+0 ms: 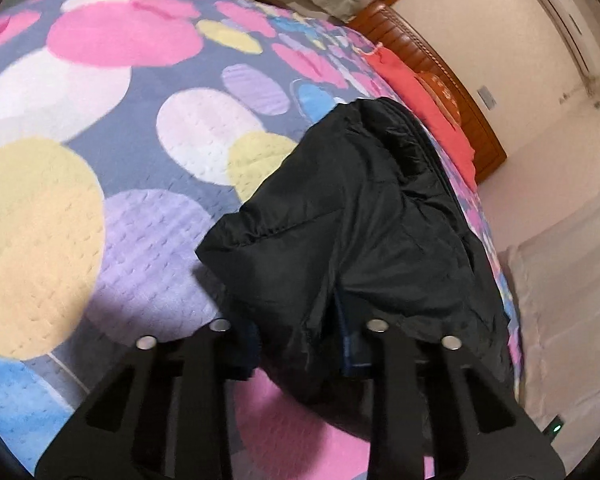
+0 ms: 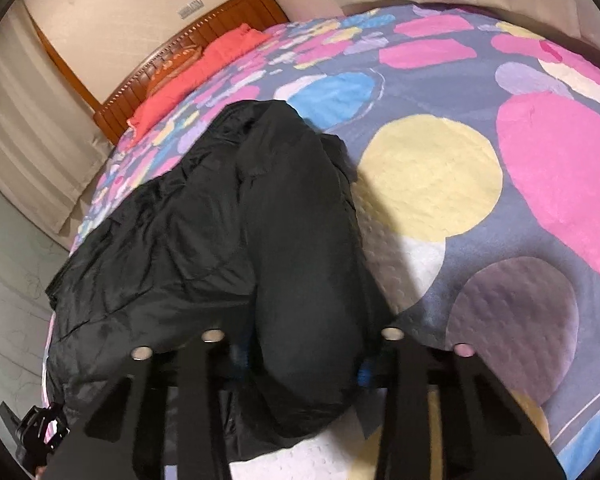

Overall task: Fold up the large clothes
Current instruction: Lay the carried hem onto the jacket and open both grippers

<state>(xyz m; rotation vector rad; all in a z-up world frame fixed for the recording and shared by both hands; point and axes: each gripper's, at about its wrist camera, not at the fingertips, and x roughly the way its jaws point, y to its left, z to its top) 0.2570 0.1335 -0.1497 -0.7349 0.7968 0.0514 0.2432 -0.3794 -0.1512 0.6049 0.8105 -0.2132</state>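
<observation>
1. Two hand-held grippers pinch the black jacket [image 1: 352, 216]: the left hand-held gripper [image 1: 299, 326] and the right hand-held gripper [image 2: 301, 334] each squeeze a puffy near edge.
2. It lies on the bed [image 1: 100, 184] near the side edge.
3. It looks soft, light and slippery, so grab thick folds.
</observation>
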